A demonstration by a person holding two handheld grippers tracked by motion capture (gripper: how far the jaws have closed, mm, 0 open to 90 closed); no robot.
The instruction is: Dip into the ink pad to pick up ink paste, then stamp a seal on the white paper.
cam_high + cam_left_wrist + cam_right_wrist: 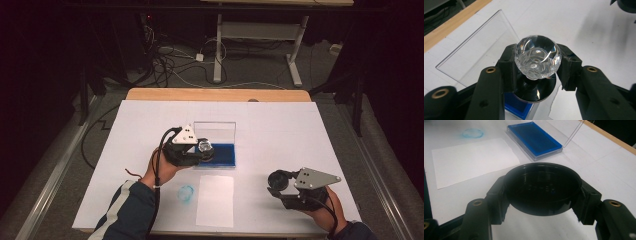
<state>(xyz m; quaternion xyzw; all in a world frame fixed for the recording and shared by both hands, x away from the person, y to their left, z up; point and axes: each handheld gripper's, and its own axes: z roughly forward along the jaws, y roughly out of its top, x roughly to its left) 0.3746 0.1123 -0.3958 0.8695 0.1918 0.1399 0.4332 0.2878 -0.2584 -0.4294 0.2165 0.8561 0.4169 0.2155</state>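
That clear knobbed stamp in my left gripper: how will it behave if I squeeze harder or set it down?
The stamp has a glossy, faceted round knob, so it may slip between the left gripper pads. It looks rigid and glass-like, so probably chip-prone. Its flat black base should let it stand, though the big knob may make it tippy.

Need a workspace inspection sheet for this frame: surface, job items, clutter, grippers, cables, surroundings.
Surface: white sheet over a wooden table.
Job's things: crystal-knob stamp in left gripper, above the open blue ink pad; black round cap in right gripper; white paper; blue round stamp print beside the paper.
Clutter: nothing seen.
Grippers: left gripper and right gripper both shut on their loads.
Cables: black cable trails from the left gripper.
Surroundings: floor cables, desk frame.
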